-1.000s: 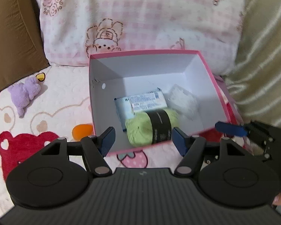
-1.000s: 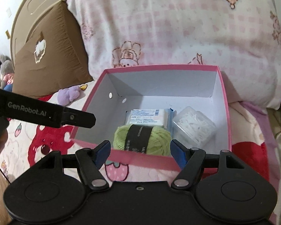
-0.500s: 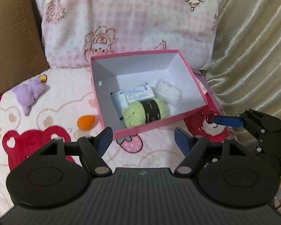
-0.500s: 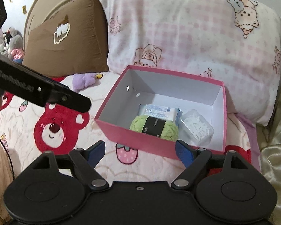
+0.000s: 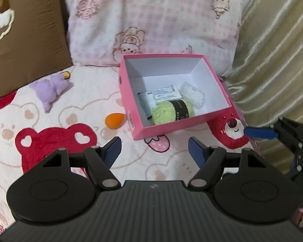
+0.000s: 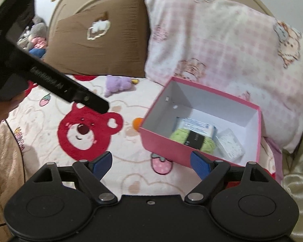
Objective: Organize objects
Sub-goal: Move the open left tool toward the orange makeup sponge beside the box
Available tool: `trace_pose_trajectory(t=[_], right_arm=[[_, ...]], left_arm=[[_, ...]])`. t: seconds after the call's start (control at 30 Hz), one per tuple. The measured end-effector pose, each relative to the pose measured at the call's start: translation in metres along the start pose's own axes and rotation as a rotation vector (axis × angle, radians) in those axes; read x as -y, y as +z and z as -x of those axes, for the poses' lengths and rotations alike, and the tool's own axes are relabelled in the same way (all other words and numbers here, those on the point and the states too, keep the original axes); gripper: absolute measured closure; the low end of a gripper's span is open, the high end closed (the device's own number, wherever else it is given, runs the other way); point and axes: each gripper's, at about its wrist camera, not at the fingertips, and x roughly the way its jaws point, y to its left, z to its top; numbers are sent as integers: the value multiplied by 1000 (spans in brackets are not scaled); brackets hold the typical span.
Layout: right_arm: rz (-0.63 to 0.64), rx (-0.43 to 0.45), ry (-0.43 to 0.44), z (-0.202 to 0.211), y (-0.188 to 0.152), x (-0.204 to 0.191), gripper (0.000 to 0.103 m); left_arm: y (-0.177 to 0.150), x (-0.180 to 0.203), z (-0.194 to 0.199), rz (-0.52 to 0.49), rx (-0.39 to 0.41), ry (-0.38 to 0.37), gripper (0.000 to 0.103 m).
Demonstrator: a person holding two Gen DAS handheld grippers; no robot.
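We hold both grippers above the bed, short of the pink box [image 5: 171, 129], and neither carries anything. Our left gripper [image 5: 154, 151] has its jaws spread with only the bedspread [image 5: 86, 100] showing between them. Our right gripper [image 6: 151, 164] is opening its jaws wider, and nothing lies between them either.

The box sits against the pink checked pillow [image 5: 151, 20]. Inside it, toward its near wall, lies a ball of green yarn [image 5: 167, 112] with a black band; behind the yarn is a flat wrapped packet [image 5: 165, 92], and to the right of the yarn a small clear plastic case [image 5: 193, 95], which seems to hold cotton swabs, though the view is too soft to be sure.

Two things remain outside the box. An orange makeup sponge [image 5: 114, 120] lies just beside its left wall, and a purple plush toy [image 5: 50, 88] lies farther left, near the brown pillow [image 5: 20, 40].

We judge both to be light and soft. The sponge looks smooth and springy, so it may squirt out of a hard pinch; we would take it across its fat middle. The plush should compress readily, so a grip around its body ought to hold better than one on a limb.
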Motion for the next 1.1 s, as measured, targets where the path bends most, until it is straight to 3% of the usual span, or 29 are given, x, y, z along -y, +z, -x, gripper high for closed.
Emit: trace_pose_trajectory(t=[0.4,0.5,0.73,0.83,0.93,1.1], right_arm=[[97,58,10,-24,13,-61,16],[94,71,8,-38,13,-71,17],[66,126,-37,-66,12,-87,18],[91,166,-101,-78,7,-96,19],[95,176,-121,-90,4,-100,23],[45,145,-91,-111,4,-102,40]], left_arm=[[-24,-49,-8,34,67,-44,33],[-28,-59,-19,39,36,-25,33],[-38,-88,-33,67,50,-11,33],[-39,-96,-33,59,73,-7,34],[-38,-100,-35,43,91,-4,34],[-36,-107,-43,31,126,-29,34]])
